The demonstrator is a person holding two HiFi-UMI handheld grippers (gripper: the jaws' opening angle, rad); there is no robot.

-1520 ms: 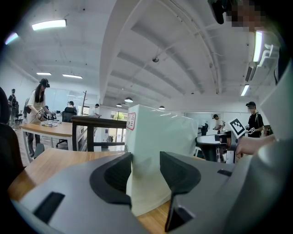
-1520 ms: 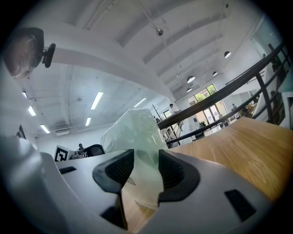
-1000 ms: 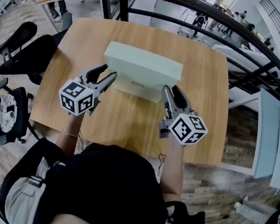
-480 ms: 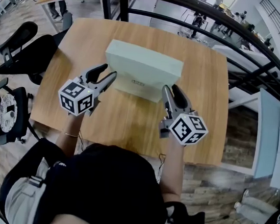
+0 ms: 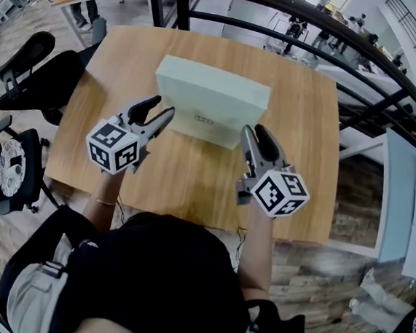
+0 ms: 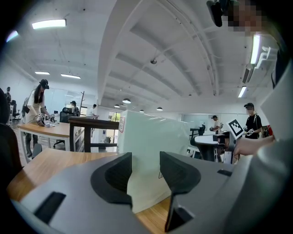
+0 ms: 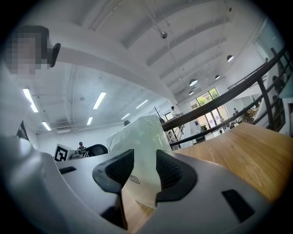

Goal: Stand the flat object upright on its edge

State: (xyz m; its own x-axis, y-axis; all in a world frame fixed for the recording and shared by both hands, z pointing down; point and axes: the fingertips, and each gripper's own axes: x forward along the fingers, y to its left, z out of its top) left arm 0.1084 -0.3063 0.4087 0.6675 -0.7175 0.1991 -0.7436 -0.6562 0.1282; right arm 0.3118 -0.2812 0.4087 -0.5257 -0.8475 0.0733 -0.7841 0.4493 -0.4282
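At mid-table, the pale green box stands on its long edge, parallel to the table's near edge, with my left claw and right claw each pinching one end.

I noted a light wooden table on a wood-plank floor, with a black metal railing just behind it. Two black office chairs stood off its left side. Overhead I recorded a white ribbed ceiling lit by strip lights. A second wooden desk stood farther off, and bright windows showed beyond the railing.
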